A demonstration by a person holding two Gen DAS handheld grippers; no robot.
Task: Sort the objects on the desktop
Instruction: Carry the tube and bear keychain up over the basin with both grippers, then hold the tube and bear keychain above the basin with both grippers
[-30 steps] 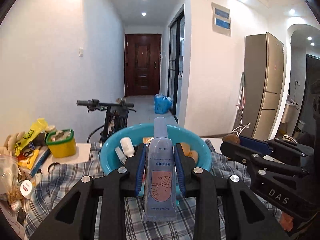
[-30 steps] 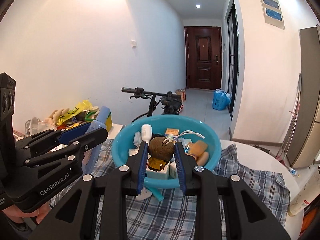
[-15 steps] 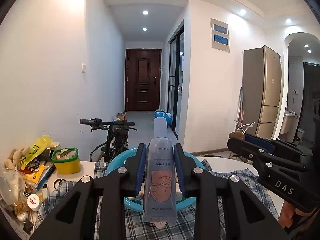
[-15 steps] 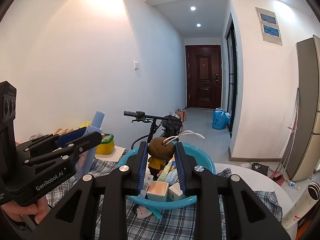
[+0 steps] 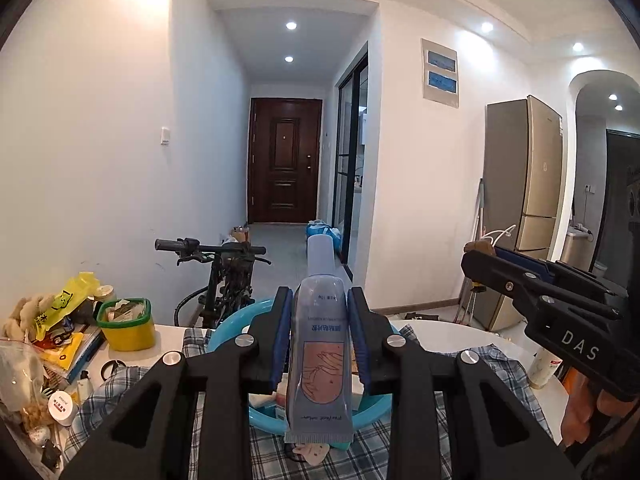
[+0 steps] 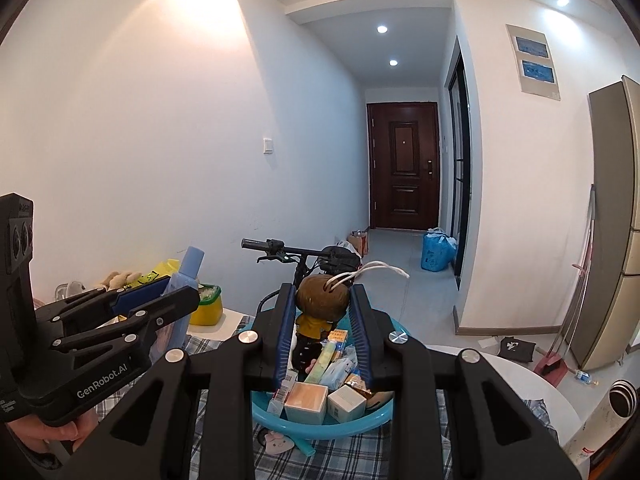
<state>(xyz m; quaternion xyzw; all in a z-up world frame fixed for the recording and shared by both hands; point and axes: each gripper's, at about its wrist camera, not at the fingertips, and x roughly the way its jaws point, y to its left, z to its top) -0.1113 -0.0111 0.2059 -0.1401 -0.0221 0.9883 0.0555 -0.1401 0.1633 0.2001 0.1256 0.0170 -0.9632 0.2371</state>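
My left gripper point(image 5: 320, 320) is shut on a pale blue hand cream tube point(image 5: 320, 344), cap pointing away, held above the blue basin point(image 5: 228, 330). My right gripper point(image 6: 322, 320) is shut on a small doll with a brown head and a white cord point(image 6: 322, 300), held above the same blue basin point(image 6: 320, 426). The basin holds several small boxes and packets point(image 6: 306, 396). The right gripper shows at the right of the left wrist view point(image 5: 540, 300); the left gripper with the tube shows at the left of the right wrist view point(image 6: 132, 316).
The basin sits on a plaid cloth point(image 6: 360, 456) over a white table point(image 5: 444, 336). A yellow tub with a green rim point(image 5: 126, 324), books, bags and small jars point(image 5: 62, 408) crowd the table's left. A bicycle point(image 5: 224, 276) stands behind. A striped cylinder point(image 6: 608, 412) lies at the right.
Both grippers have risen with their objects, away from the basin. The basin now sits lower and smaller in both views, and more of the hallway and ceiling shows.
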